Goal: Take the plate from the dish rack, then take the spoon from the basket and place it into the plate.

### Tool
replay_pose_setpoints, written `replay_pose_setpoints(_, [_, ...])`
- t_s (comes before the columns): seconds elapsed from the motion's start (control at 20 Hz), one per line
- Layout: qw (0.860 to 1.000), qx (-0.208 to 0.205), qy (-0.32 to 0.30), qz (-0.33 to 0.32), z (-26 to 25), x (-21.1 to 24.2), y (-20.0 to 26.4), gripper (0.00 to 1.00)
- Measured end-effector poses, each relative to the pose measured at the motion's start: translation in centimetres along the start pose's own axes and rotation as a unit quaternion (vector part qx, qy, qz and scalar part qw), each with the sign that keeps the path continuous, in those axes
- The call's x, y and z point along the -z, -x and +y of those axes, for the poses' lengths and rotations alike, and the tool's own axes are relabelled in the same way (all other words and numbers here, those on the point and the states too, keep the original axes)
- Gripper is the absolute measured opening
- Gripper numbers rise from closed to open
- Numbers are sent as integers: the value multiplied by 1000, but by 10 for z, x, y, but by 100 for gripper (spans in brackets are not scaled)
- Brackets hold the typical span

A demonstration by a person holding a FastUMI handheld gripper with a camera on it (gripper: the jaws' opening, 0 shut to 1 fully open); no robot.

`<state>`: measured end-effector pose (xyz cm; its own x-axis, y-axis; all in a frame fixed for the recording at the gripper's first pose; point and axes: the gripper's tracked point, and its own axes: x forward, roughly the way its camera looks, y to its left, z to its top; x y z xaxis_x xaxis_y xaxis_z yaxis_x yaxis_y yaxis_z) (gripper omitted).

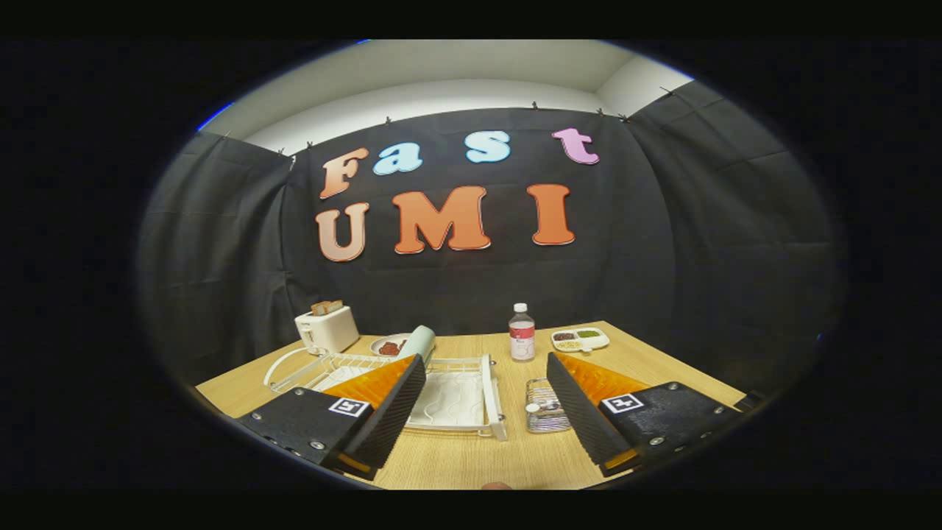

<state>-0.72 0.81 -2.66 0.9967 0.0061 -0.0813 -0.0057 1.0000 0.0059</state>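
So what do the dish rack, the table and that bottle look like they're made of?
Dish rack: thin white rods, likely coated wire. Table: pale wood grain, matte, maybe laminate. Bottle: see-through, probably clear plastic, with a white cap. The hand-held gripper hangs open, holding nothing.

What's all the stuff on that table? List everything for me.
Table: one, light wood, under everything.
Dish rack: one, white wire, between the fingers and partly behind the left one.
Plate: one, pale green, standing at the rack's far end.
Basket: one, small metal, right of the rack; a spoon cannot be made out.
Toaster: one, white, bread in it, far left.
Dish with red food: one, white, beside the toaster.
Bottle: one, clear, white cap, beyond the basket.
Divided tray: one, white, right of the bottle.
Gripper: one, fingers wide open, holding nothing.
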Motion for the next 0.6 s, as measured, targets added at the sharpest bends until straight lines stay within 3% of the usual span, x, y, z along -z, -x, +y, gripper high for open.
replay_pose_setpoints(0.6, [1000, 0, -1, 3, 0, 2, 1, 99])
